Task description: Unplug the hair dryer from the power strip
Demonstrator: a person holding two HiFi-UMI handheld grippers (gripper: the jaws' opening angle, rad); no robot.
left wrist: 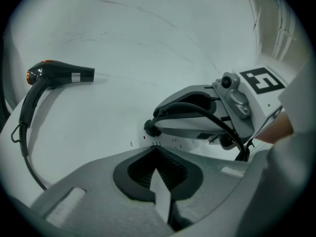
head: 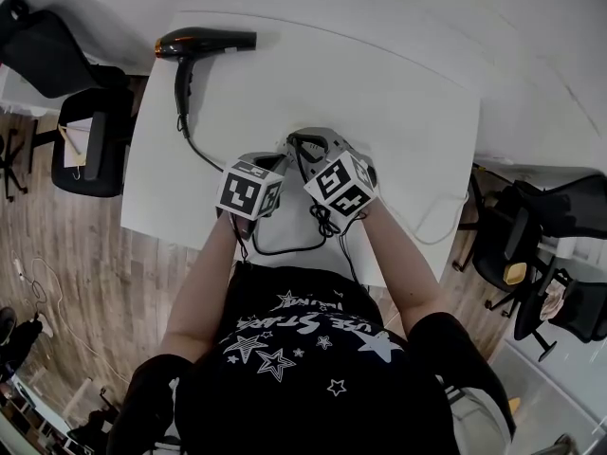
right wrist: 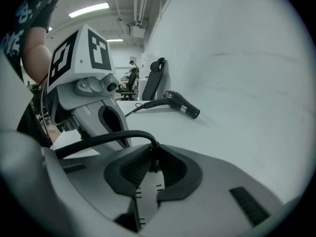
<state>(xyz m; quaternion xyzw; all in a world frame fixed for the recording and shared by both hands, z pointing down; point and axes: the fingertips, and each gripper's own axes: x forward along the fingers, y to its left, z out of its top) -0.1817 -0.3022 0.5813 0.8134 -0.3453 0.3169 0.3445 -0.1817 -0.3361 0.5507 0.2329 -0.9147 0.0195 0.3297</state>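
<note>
Looks like an open-plan office or lab workspace. White work table (head: 379, 93) against a plain white wall, on wood-look flooring (head: 95, 292). Black wheeled office chairs on the left (head: 90, 140) and right (head: 531, 235), loose cables (head: 38, 282) on the floor at left. The right gripper view shows the far end: strip lights (right wrist: 89, 10) and exposed pipes (right wrist: 140, 4) on the ceiling, another black chair (right wrist: 155, 80) at the table's far end, and a person (right wrist: 132, 70) at a desk well beyond it.
</note>
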